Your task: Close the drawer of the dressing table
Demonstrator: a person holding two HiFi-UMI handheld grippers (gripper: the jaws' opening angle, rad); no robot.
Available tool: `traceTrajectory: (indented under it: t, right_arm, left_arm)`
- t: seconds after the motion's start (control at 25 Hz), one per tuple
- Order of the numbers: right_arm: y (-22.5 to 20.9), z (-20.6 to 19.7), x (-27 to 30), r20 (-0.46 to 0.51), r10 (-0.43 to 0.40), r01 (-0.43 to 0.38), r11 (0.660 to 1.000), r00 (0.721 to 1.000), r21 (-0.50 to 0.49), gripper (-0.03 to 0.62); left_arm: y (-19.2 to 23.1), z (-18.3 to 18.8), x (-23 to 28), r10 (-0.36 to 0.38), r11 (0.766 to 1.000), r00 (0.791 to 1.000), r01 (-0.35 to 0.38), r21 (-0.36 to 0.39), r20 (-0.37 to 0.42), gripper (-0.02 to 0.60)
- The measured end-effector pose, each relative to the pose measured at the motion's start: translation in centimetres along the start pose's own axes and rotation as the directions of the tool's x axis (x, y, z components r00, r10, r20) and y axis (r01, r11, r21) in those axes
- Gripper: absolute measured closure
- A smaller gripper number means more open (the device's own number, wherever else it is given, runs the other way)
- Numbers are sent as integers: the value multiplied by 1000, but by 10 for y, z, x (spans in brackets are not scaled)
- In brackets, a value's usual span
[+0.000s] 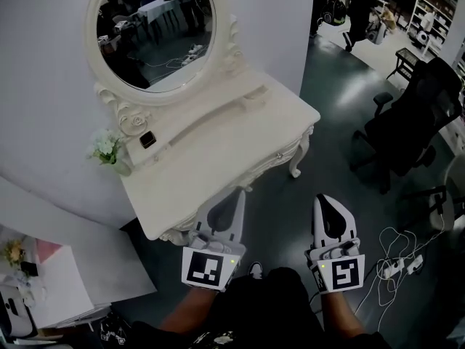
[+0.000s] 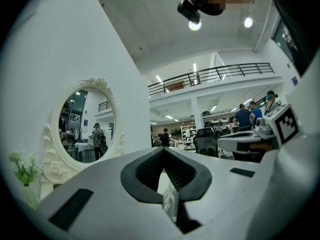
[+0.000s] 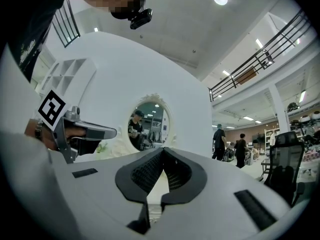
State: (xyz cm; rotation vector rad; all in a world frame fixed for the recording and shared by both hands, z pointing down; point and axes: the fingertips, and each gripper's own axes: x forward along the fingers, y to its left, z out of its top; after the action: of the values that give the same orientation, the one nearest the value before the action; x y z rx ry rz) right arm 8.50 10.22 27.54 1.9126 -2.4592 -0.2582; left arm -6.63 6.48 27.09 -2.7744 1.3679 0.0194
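Nearest, the white plastic left gripper and its twin, the right gripper, both have jaws pressed together, holding nothing. Beyond them stands the cream-white carved dressing table — its small-knobbed drawer flush under the front edge, below the oval mirror.

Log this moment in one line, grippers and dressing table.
left gripper: shut, empty, tip near front edge of white carved dressing table | right gripper: shut, empty, apart from table | drawer: not made out
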Motion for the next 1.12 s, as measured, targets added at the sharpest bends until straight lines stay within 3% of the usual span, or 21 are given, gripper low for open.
traceTrajectory:
  t: [1.12]
  right_arm:
    - [-12, -32, 84, -30, 40, -39, 999, 999, 30, 595]
  left_arm:
    - [57, -19, 54, 53, 998, 998, -53, -17, -16, 580]
